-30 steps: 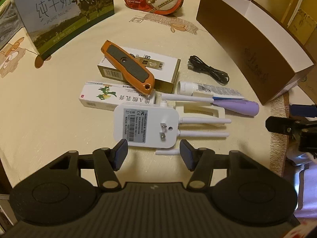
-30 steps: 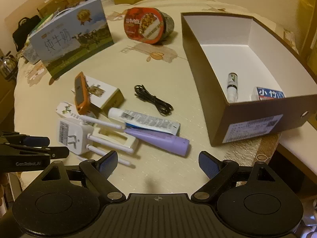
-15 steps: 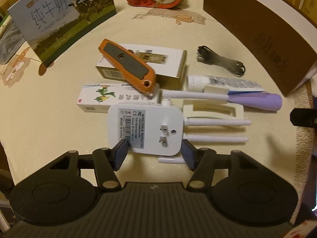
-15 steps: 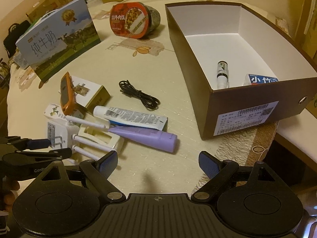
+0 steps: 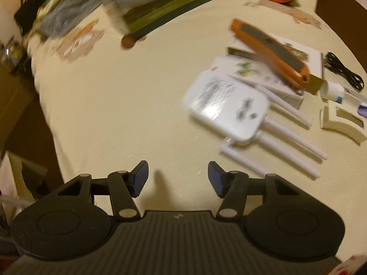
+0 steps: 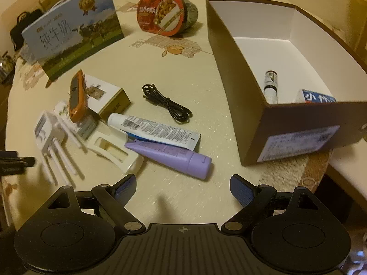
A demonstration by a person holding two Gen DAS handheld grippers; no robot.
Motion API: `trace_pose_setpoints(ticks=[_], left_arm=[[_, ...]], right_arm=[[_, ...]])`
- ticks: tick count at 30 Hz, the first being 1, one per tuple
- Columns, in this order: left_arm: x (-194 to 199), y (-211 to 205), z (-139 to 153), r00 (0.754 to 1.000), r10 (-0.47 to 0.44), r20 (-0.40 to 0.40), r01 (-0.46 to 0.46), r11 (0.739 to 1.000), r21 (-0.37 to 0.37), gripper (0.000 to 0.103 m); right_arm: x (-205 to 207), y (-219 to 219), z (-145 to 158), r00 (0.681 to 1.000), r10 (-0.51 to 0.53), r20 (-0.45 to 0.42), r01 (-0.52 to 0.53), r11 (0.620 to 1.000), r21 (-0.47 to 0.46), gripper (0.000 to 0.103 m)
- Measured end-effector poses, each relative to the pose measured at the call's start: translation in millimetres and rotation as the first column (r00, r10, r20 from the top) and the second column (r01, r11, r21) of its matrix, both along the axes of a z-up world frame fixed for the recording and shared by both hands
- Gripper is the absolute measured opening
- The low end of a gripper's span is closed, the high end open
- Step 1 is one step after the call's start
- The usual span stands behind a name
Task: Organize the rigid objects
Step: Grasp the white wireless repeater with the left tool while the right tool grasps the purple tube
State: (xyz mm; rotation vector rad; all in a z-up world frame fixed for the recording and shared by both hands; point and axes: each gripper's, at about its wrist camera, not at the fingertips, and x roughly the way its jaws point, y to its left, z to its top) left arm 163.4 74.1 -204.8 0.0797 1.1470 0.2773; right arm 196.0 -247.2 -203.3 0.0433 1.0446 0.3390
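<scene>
The white plug-in repeater (image 5: 227, 107) lies on the counter (image 5: 128, 105) ahead and to the right of the left tongs (image 5: 177, 178), well clear of them. Its antennas (image 5: 296, 146) trail away to the right, so its long axis runs slantwise across the left tongs' line rather than along it. The left tongs are released, with nothing but bare counter between their pads (image 5: 140, 174); their jaws have just been closing a little. This view is smeared by motion, so the repeater's exact tilt is hard to judge.

The right tongs (image 6: 182, 189) are released too, spread wide above the counter just short of the purple tube (image 6: 169, 154), which lies crosswise before them. The brown box (image 6: 296, 126) stands to their right, already holding a small bottle (image 6: 270, 84) and a blue packet (image 6: 317, 97). The left tongs look nearer the repeater; the right tongs are nearer the tube and the box.
</scene>
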Motion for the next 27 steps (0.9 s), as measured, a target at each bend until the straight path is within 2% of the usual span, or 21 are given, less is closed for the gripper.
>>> trace_pose_setpoints(ticks=[2, 5, 9, 11, 14, 18, 23, 27], left_arm=[[-3.5, 4.8, 9.1, 1.000, 0.012, 0.010, -0.011, 0.996, -0.093, 0.054], [-1.9, -10.9, 15.9, 1.000, -0.017, 0.014, 0.019, 0.983, -0.180, 0.057], [15.0, -43.2, 5.0, 1.000, -0.023, -0.012, 0.020, 0.982, -0.187, 0.061], [25.2, -50.8, -3.6, 0.999, 0.008, -0.044, -0.016, 0.983, -0.185, 0.061], [33.0, -52.4, -13.3, 0.996, 0.058, -0.069, -0.068, 0.987, -0.144, 0.061], [31.9, -37.1, -7.6, 0.990, 0.119, -0.072, -0.133, 0.963, -0.233, 0.061], [27.2, -29.5, 12.9, 0.990, 0.134, -0.031, -0.137, 0.949, -0.283, 0.064], [34.1, -38.5, 0.8, 0.990, 0.128, -0.059, -0.139, 0.954, -0.267, 0.064]], right_arm=[[4.8, 0.5, -4.3, 1.000, 0.011, 0.005, -0.011, 1.000, -0.018, 0.086], [12.5, -2.1, -7.3, 1.000, 0.006, 0.005, -0.006, 1.000, -0.029, 0.086], [16.9, -7.0, -6.0, 1.000, -0.014, 0.008, 0.014, 1.000, -0.024, 0.086], [16.3, -9.1, -5.3, 1.000, -0.023, 0.007, 0.024, 1.000, -0.020, 0.086], [14.1, -12.3, -6.3, 0.999, -0.034, 0.000, 0.034, 0.999, -0.018, 0.086], [11.6, -13.8, -8.9, 0.999, -0.033, -0.010, 0.033, 0.999, -0.020, 0.086], [11.7, -15.1, -9.1, 0.999, -0.042, -0.009, 0.042, 0.999, -0.013, 0.086], [15.1, -14.6, -10.5, 0.998, -0.054, -0.015, 0.054, 0.999, -0.006, 0.086]])
